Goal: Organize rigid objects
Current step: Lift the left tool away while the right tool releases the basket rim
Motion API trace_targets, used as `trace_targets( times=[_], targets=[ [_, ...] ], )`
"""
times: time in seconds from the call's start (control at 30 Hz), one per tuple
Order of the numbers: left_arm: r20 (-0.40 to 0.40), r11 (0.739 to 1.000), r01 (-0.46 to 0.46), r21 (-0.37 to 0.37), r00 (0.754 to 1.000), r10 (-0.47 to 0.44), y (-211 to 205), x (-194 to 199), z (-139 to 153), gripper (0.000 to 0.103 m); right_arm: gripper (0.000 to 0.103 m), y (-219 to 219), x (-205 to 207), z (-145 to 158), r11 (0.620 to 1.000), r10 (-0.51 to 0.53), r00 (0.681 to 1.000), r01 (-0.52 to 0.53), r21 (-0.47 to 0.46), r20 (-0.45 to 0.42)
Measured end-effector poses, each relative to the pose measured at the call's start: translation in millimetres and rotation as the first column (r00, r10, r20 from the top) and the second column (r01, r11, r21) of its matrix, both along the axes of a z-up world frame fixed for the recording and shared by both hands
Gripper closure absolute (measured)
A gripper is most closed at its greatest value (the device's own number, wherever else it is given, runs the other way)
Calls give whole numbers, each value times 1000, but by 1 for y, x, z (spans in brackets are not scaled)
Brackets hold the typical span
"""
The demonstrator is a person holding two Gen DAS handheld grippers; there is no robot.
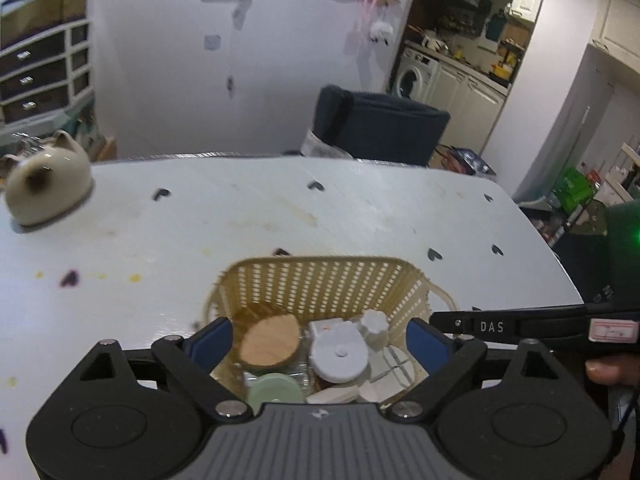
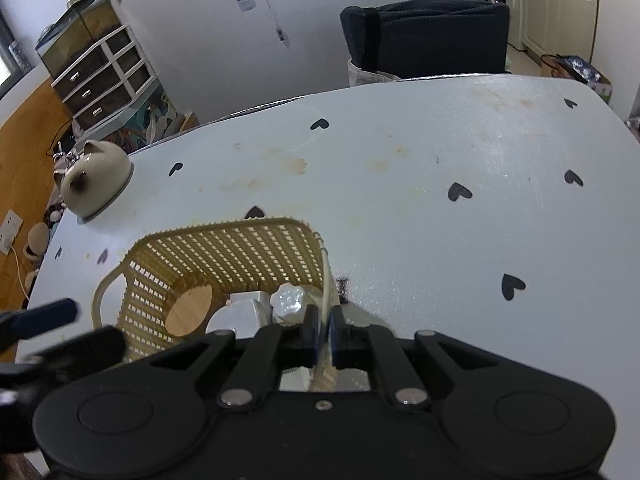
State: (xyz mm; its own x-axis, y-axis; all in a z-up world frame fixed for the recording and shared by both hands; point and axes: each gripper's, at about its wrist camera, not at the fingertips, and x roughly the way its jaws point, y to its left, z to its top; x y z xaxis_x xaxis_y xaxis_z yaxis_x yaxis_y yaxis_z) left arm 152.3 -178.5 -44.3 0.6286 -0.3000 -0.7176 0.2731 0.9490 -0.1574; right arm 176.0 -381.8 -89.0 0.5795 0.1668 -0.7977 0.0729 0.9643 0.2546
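A tan woven basket [image 1: 316,280] stands on the white table near its front edge. It holds a cork-lidded jar [image 1: 270,343], a white round disc [image 1: 339,354], a small white flower-shaped piece [image 1: 374,324], a pale green lid [image 1: 275,390] and other white pieces. My left gripper [image 1: 318,344] is open and hovers over the basket, its blue pads on either side of the contents. My right gripper [image 2: 323,332] is shut on the right rim of the basket [image 2: 224,248]. The cork lid [image 2: 190,310] and the flower piece [image 2: 289,300] show there too.
A cream cat-shaped ceramic pot [image 1: 46,184] sits at the table's far left corner, also in the right wrist view [image 2: 96,178]. A dark chair [image 1: 380,128] stands behind the table [image 1: 360,216]. A drawer cabinet [image 2: 100,76] is at the back left.
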Motion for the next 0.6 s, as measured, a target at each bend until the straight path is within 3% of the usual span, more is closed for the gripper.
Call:
trace_targets(
  times=[0.3, 0.6],
  targets=[
    [100, 999, -49, -11, 994, 50, 30, -26, 26, 0, 88, 7, -17, 36, 996, 25, 993, -15, -84, 111],
    [188, 999, -40, -25, 981, 44, 61, -49, 46, 0, 70, 30, -73, 78, 994, 61, 961, -33, -108, 268]
  ],
)
